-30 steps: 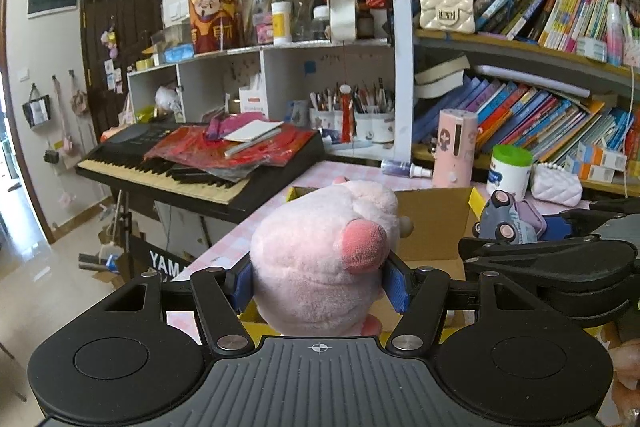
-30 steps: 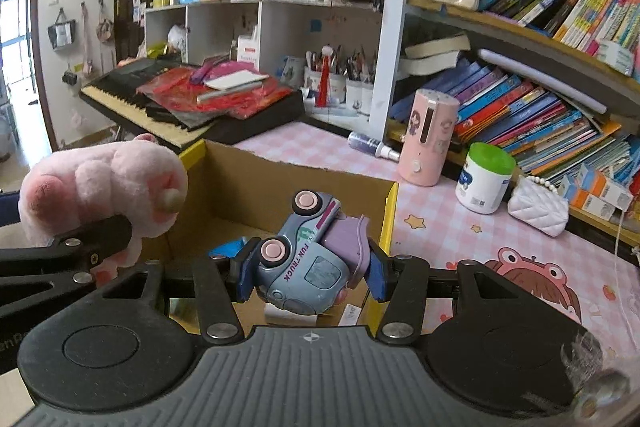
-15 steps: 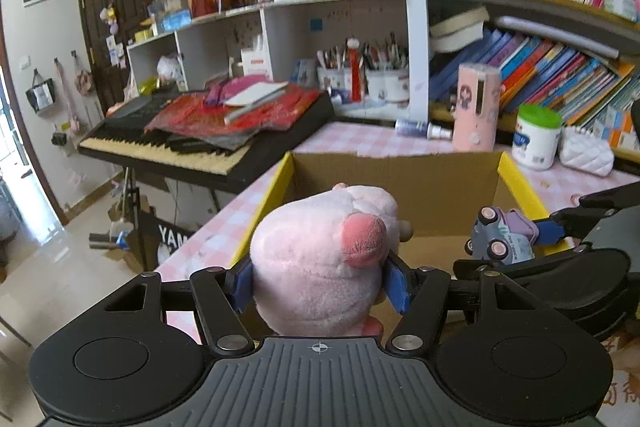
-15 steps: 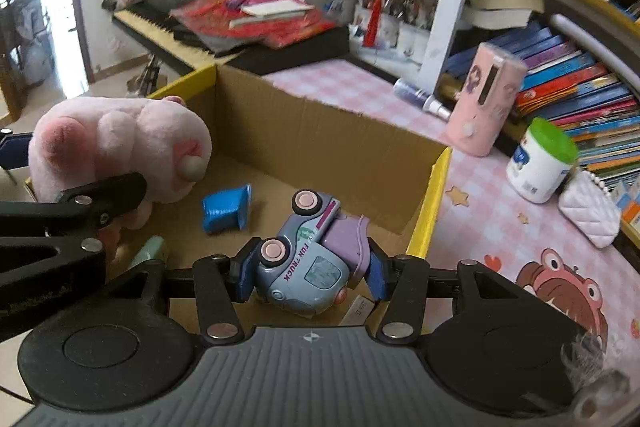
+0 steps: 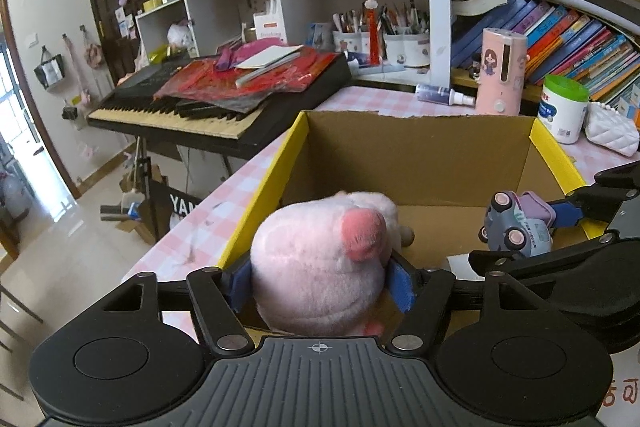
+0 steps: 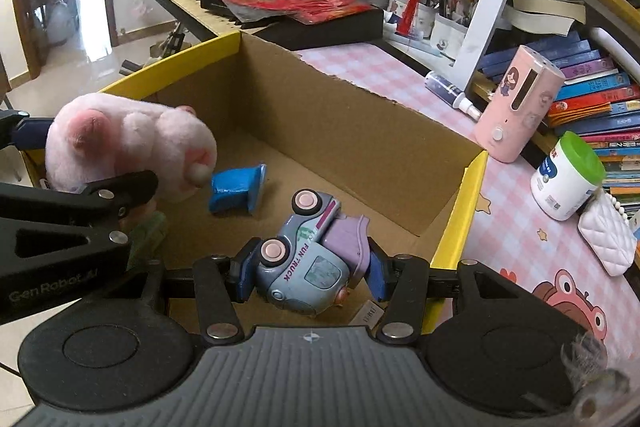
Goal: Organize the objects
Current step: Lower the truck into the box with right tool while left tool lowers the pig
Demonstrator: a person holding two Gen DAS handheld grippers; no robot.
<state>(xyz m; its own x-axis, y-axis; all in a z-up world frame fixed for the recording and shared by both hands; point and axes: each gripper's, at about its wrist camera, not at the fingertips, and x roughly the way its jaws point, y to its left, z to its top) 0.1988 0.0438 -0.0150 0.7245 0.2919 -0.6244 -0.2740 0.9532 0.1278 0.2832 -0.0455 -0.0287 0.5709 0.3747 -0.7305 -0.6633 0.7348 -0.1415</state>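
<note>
My left gripper (image 5: 320,281) is shut on a pink plush pig (image 5: 324,259) and holds it over the near left part of an open cardboard box (image 5: 416,155) with yellow flaps. My right gripper (image 6: 308,273) is shut on a grey-blue and purple toy truck (image 6: 308,263) marked FUN TRUCK, held over the box's near right side. The pig also shows in the right wrist view (image 6: 128,143), and the truck in the left wrist view (image 5: 516,227). The box (image 6: 360,131) holds a small blue packet (image 6: 236,189) on its floor.
The box stands on a pink checked table (image 6: 516,227). Behind it are a pink cylinder device (image 6: 520,107), a green-lidded jar (image 6: 568,175), a white quilted purse (image 6: 608,235) and a spray bottle (image 6: 452,95). A keyboard (image 5: 208,107) stands at left, bookshelves at right.
Both grippers have moved forward and tilted down over the box, carrying the pig and the truck. More of the box's inside shows now, with the blue packet.
</note>
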